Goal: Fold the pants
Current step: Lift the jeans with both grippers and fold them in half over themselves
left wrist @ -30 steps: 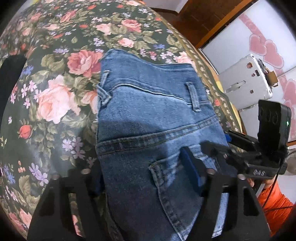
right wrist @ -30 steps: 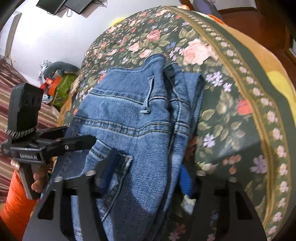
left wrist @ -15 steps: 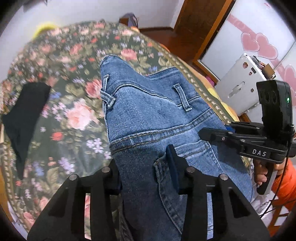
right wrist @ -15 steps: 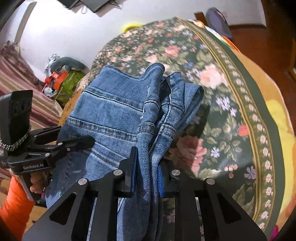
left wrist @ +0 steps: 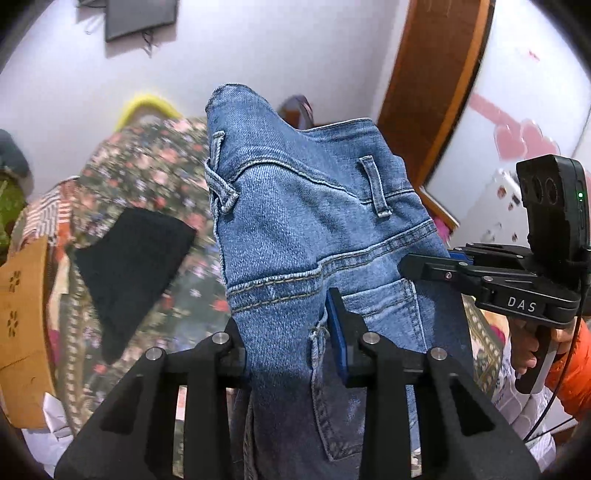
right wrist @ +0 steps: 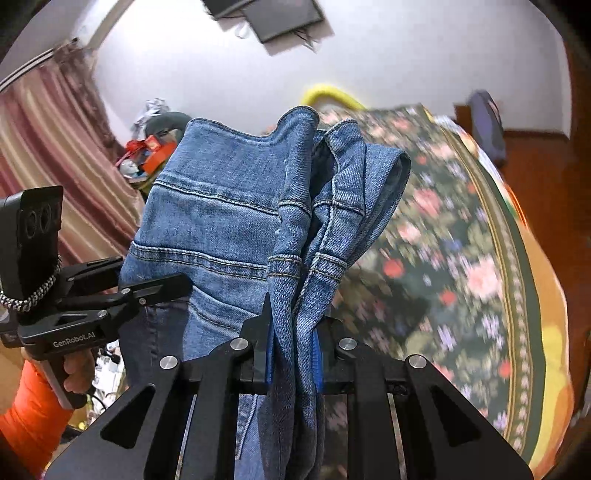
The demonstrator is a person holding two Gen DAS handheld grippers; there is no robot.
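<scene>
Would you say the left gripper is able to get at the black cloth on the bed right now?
Probably not: the left gripper is shut on the jeans, so it is occupied, though the black cloth lies uncovered.

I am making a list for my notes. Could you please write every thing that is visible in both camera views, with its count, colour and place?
jeans: one, blue, lifted above the bed, clamped by both grippers
bedspread: one, dark floral, on the bed below
black cloth: one, black, lying on the bedspread
screens: two, dark, on the white wall
curtain: one, striped red, far left
door frame: one, brown wood
left gripper: black, shut on jeans
right gripper: black, shut on jeans
sleeve: orange
</scene>
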